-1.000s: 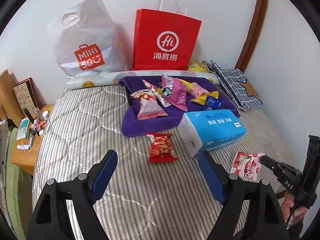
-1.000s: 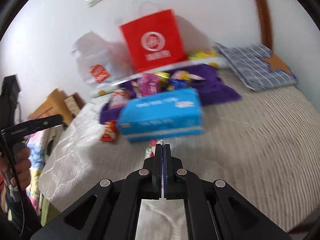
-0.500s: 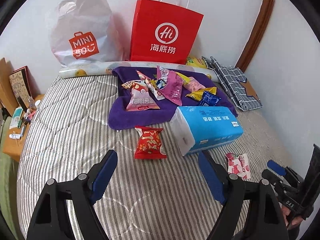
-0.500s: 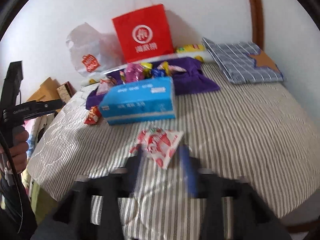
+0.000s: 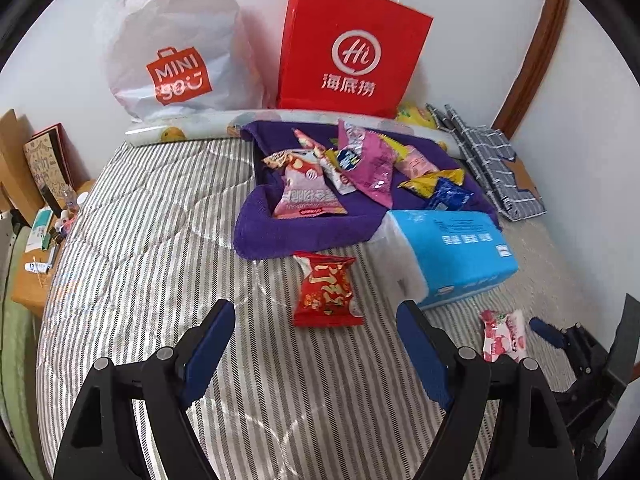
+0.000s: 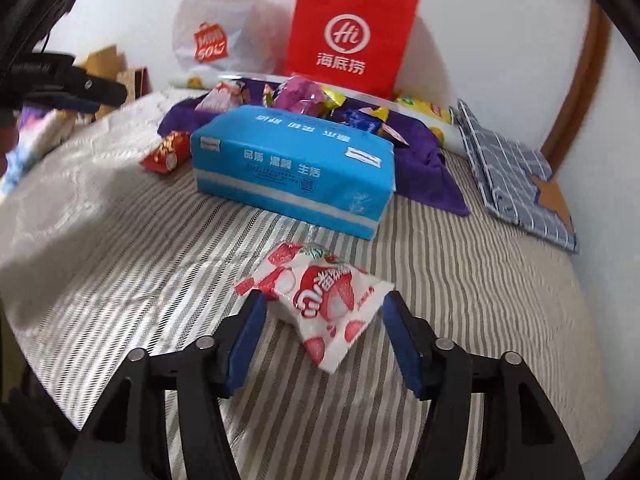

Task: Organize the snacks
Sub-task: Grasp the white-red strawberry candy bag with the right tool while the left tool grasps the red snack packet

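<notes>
A: Since a second ago the right hand-held gripper (image 6: 322,316), pressed together then, has dropped toward the bed (image 6: 460,280), and the strawberry snack packet (image 6: 320,296) now lies between its blue fingers (image 6: 402,340).

B: Pinched?

A: No. The jaws are opening, and the pads stand clear of the packet on both sides (it rests flat on the striped cover).

B: And the left hand-held gripper (image 5: 316,348)?

A: Spread wide, with nothing between its jaws. The red snack packet (image 5: 326,290) lies just ahead of it at twelve o'clock.

B: Where are the other snacks?

A: Heaped on the purple towel (image 5: 304,236), at twelve o'clock from the red packet. The blue tissue pack (image 5: 452,256) sits at the towel's four o'clock, touching its edge. The strawberry packet is at the tissue pack's six o'clock in the right wrist view.

B: Behind the towel?

A: A red paper bag (image 5: 352,48) and a white plastic bag (image 5: 176,48) against the wall.
</notes>
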`<state>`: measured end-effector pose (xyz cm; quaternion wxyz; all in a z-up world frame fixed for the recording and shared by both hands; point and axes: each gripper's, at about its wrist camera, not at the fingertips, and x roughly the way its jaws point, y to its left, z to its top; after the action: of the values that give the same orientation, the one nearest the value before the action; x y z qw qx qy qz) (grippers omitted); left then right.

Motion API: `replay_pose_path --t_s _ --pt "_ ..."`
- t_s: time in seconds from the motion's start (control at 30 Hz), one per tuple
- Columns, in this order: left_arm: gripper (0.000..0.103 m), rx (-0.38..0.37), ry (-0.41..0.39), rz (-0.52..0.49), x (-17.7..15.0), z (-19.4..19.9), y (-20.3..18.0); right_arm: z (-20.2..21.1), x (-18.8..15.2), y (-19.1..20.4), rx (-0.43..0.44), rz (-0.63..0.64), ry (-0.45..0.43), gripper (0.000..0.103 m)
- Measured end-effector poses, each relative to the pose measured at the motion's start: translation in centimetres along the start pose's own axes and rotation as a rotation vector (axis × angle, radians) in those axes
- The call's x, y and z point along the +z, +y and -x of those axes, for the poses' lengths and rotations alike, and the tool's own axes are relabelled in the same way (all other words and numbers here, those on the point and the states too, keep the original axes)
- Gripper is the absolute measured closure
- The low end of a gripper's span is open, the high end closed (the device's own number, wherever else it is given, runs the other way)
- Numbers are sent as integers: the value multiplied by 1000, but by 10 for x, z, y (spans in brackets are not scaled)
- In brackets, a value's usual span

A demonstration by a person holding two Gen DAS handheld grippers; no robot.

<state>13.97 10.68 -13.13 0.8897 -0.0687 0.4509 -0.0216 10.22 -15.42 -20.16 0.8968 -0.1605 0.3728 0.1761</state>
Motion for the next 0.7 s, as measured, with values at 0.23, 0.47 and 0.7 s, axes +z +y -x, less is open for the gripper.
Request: replay_pose_path --t_s 0.23,0.47,0.7 --pt "21 24 51 -7 1 -20 4 -18 16 -2 53 -11 1 31" --pt "21 41 79 -14 9 -37 -2 -36 25 0 136 -13 50 35" --pt "23 68 128 -14 13 -67 -11 -29 21 -7 153 -55 29 42"
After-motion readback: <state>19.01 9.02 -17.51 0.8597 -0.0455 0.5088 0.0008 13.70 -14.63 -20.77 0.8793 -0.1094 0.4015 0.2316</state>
